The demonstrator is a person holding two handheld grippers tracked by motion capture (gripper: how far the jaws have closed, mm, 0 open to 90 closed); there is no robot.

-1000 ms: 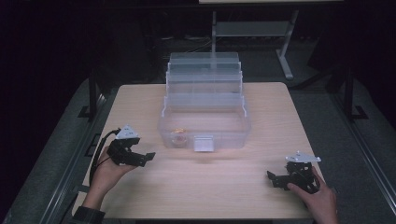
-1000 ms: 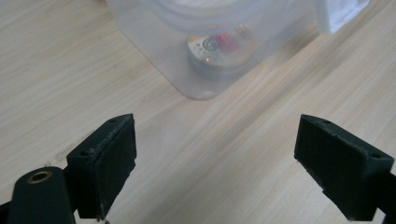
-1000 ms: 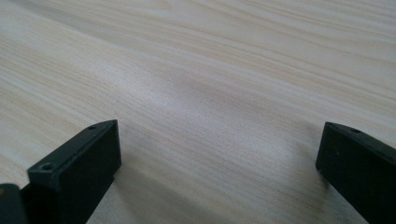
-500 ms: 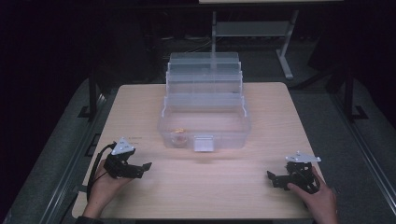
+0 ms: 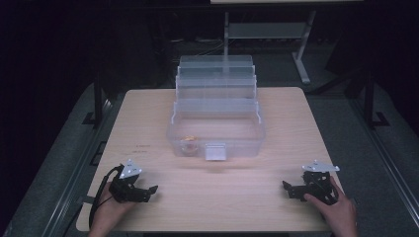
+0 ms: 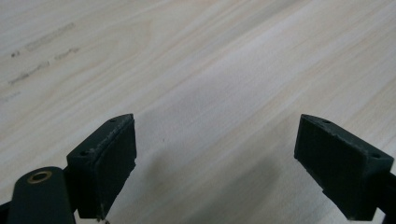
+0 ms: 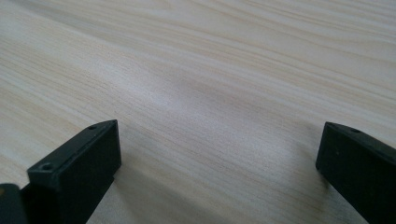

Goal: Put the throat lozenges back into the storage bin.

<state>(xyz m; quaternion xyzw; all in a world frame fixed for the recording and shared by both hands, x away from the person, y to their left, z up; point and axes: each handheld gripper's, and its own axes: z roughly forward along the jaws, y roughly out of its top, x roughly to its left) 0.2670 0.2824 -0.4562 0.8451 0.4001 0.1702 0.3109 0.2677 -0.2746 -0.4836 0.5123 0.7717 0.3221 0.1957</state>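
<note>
1. A clear plastic tiered organiser box [image 5: 216,116] is seen at the centre of the high view, standing on the light wooden bench [image 5: 212,197] with its stepped trays folded back toward the top of the frame.
2. A small yellowish round item [image 5: 188,143] is seen inside the lower left of the box's bottom compartment; what it is cannot be told.
3. A pale rectangular latch [image 5: 215,151] is placed at the middle of the box's near wall.
4. The left gripper [image 5: 148,190] is held at the lower left of the high view, well apart from the box, by a hand [image 5: 106,217] entering from the bottom edge.
5. In the left gripper view its jaws are spread wide over bare wood, with nothing between them.
6. The right gripper [image 5: 287,187] is held at the lower right by the other hand [image 5: 338,212]; its jaws are likewise parted and empty over bare wood in the right gripper view.
7. Dark floor [image 5: 380,163] is seen around the bench.
</note>
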